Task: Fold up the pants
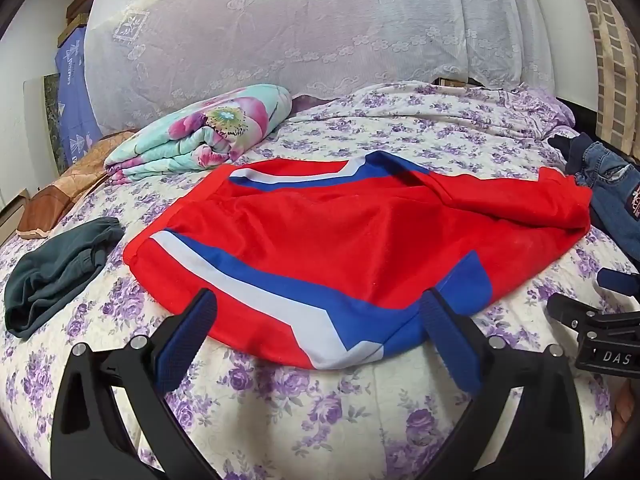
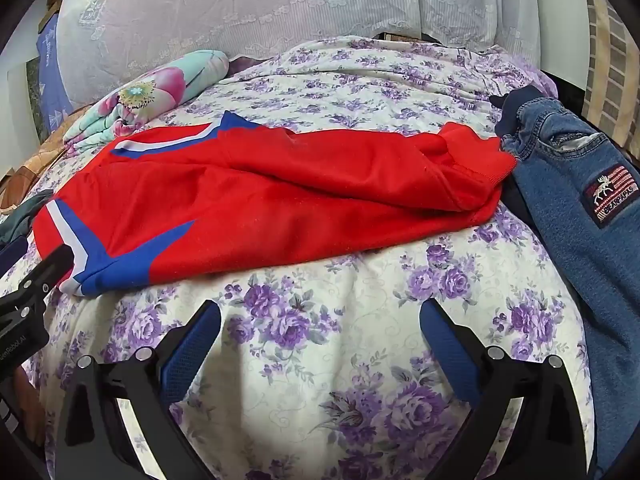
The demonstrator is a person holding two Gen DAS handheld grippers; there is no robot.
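Folding should start at the near hem: red pants (image 1: 360, 240) lie flat across the bed (image 1: 320, 420), left tool (image 1: 316, 336) and right tool (image 2: 320, 340) both spread wide, empty

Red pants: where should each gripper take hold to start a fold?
Judging by the pose, the red pants lie flat across the bed. The open left gripper could pinch the near striped hem edge from the front; the open right gripper the near edge toward the waistband.
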